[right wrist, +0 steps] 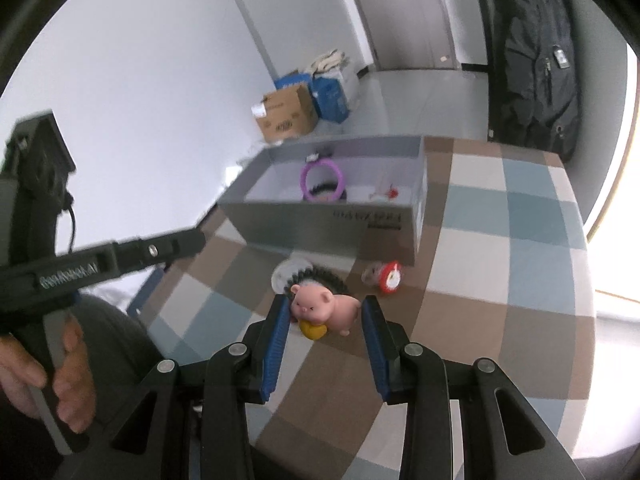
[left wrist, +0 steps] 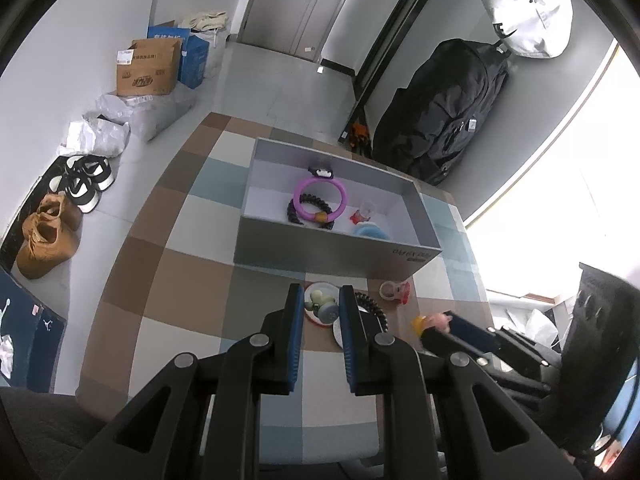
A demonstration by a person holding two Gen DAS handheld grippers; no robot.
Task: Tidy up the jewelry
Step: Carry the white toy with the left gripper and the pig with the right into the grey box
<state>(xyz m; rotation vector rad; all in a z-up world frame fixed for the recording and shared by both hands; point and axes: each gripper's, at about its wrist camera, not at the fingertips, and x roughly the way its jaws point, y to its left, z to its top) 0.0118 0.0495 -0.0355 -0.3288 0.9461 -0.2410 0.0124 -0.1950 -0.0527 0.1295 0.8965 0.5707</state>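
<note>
Pig figurine (right wrist: 325, 307) clamped between the right gripper (right wrist: 325, 322) jaws, above the checkered mat (right wrist: 500, 264).
Left gripper (left wrist: 320, 312) hovered with jaws together, nothing held; the grey box (left wrist: 336, 252) stood farther away, holding a purple ring (left wrist: 320, 199).

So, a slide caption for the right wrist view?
Right gripper holding a pink pig charm near the grey box.
</note>
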